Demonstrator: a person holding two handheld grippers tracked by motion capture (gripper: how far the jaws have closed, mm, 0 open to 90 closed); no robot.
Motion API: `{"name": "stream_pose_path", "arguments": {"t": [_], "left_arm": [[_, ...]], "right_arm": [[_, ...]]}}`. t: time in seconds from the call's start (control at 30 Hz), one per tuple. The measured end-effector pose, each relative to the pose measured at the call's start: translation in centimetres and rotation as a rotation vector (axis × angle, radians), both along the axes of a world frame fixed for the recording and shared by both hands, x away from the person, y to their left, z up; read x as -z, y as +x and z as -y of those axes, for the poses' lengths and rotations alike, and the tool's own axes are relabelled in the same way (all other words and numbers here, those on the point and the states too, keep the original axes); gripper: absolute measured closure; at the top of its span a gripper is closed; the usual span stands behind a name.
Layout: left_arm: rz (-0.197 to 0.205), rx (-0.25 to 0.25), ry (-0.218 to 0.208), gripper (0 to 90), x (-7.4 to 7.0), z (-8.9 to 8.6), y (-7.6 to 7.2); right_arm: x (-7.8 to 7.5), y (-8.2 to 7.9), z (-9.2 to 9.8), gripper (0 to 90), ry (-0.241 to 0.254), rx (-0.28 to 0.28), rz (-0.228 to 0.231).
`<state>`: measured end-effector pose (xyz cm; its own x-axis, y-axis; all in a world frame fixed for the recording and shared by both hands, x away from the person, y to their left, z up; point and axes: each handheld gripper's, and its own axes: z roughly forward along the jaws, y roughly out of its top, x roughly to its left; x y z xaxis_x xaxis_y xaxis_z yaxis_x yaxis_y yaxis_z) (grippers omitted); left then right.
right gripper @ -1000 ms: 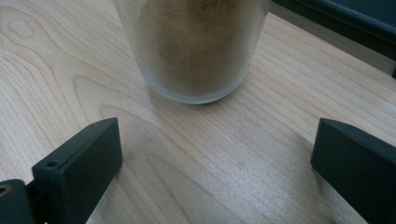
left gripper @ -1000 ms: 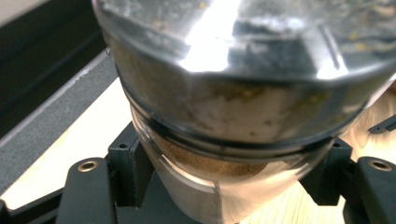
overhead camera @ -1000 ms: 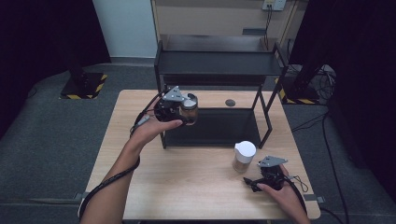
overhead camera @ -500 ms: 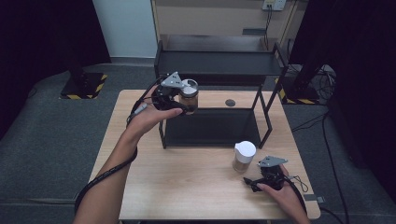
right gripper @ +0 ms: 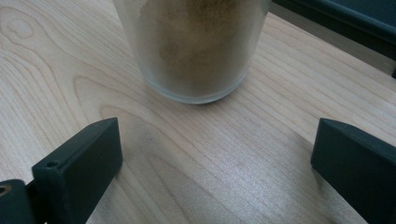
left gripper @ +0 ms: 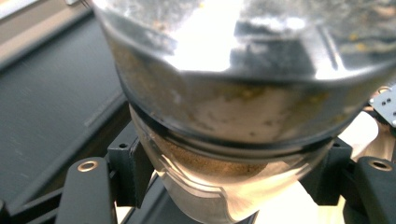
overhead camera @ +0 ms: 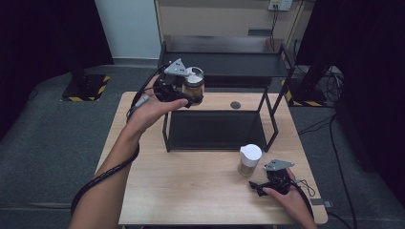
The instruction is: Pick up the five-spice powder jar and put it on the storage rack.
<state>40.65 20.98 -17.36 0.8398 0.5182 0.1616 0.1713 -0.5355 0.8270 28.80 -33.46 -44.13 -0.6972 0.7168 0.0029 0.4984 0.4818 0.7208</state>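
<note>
My left gripper (overhead camera: 191,93) is shut on a glass jar (overhead camera: 194,84) of brown powder with a silver lid, held in the air at the left end of the black shelf rack (overhead camera: 224,67), near its upper shelf. In the left gripper view the jar (left gripper: 219,140) sits close up between both jaws. A second jar (overhead camera: 249,160) with a white lid stands on the wooden table (overhead camera: 191,191) in front of the rack. My right gripper (overhead camera: 258,186) rests on the table just right of it, open, and the jar (right gripper: 191,46) stands ahead of its spread jaws, untouched.
The rack has a lower tray (overhead camera: 215,130) and an upper shelf between black posts. A small dark round disc (overhead camera: 235,105) lies on the table behind the rack. Grey floor and dark curtains surround the table.
My left gripper has lifted the silver-lidded jar upward, from the lower tray's level toward the upper shelf's height. The right gripper and the white-lidded jar have stayed put.
</note>
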Motion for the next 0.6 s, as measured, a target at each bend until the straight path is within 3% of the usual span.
{"name": "stream_pose_path", "arguments": {"t": [0.27,0.37,0.6], "left_arm": [[0.01,-0.041,-0.017,29.8,-2.4,0.7,-0.5],[0.013,-0.048,-0.046,29.8,-3.1,0.7,-0.7],[0.012,-0.107,-0.04,29.8,-4.2,1.7,-0.7]], "right_arm": [[0.0,0.0,0.0,2.6,0.0,0.0,0.0],[0.0,0.0,0.0,2.6,0.001,0.0,0.0],[0.0,0.0,0.0,2.6,0.0,0.0,0.0]]}}
